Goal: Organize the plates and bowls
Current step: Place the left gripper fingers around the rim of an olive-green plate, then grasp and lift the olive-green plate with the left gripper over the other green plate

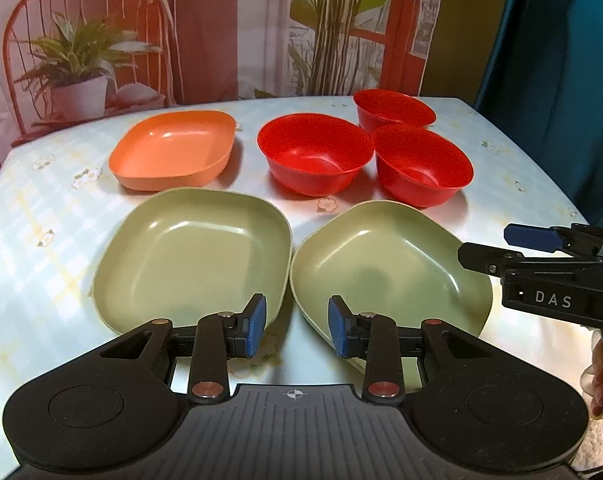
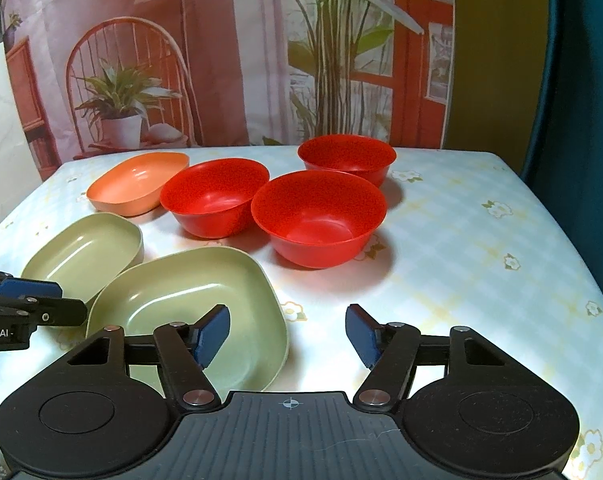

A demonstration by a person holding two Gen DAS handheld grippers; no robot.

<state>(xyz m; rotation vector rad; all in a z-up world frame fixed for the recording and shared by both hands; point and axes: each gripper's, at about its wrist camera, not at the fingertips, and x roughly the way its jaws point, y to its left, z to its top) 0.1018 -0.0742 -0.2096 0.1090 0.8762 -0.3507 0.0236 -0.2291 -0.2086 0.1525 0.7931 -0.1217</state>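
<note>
Six dishes spread on the counter, both tools hovering empty over the near green plates.

On the counter [image 2: 481, 248], under a pale checked cloth with small flowers, an orange square plate [image 1: 173, 152] sits far left, and three red bowls [image 1: 315, 152] [image 1: 423, 166] [image 1: 393, 110] cluster to its right, the two nearer ones almost touching. Two green square plates [image 1: 193, 256] [image 1: 385, 268] lie side by side in front, rims just about meeting. The left tool [image 1: 297, 326] hangs above the seam between them, jaws narrowly apart, gripping nothing. The right tool [image 2: 287, 336] stands over the right-hand green plate's right edge, one pad above the dish, one above bare cloth, jaws half open and empty.
</note>
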